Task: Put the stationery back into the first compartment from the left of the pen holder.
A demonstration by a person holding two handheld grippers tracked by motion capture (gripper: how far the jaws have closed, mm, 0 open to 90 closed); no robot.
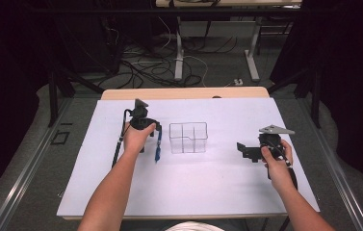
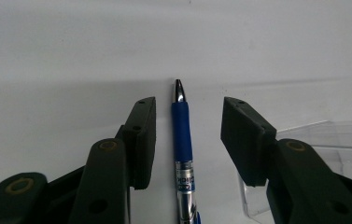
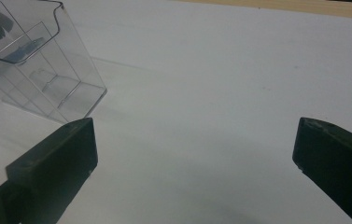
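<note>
Lying flat on the white counter (image 1: 217,183), between the fingers of the left gripper (image 2: 188,101): one blue pen (image 2: 183,154), metal tip pointing away from the hand, long axis running near to far, in line with the fingers rather than across them. Straddled but not yet pinched, with a gap showing on each side of the barrel, narrower on the side that is left in the left gripper view; so, left fingers released around the pen, not clenched on it. Judged from this, needs only a squeeze across the barrel, with perhaps a small sideways nudge to centre it. Seen from the high view, the same pen (image 1: 158,149) just left of one clear divided box (image 1: 188,138), close beside it but apart, under the left gripper (image 1: 151,139) held from above. Far nearer to the left hand than to the right: right gripper (image 1: 246,150) well off on the right side of the counter, beyond the box. Right fingers spread wide around bare counter (image 3: 194,140), grasping nothing, the box (image 3: 47,70) off to their far left. Counted: one pen, one box, two grippers.
</note>
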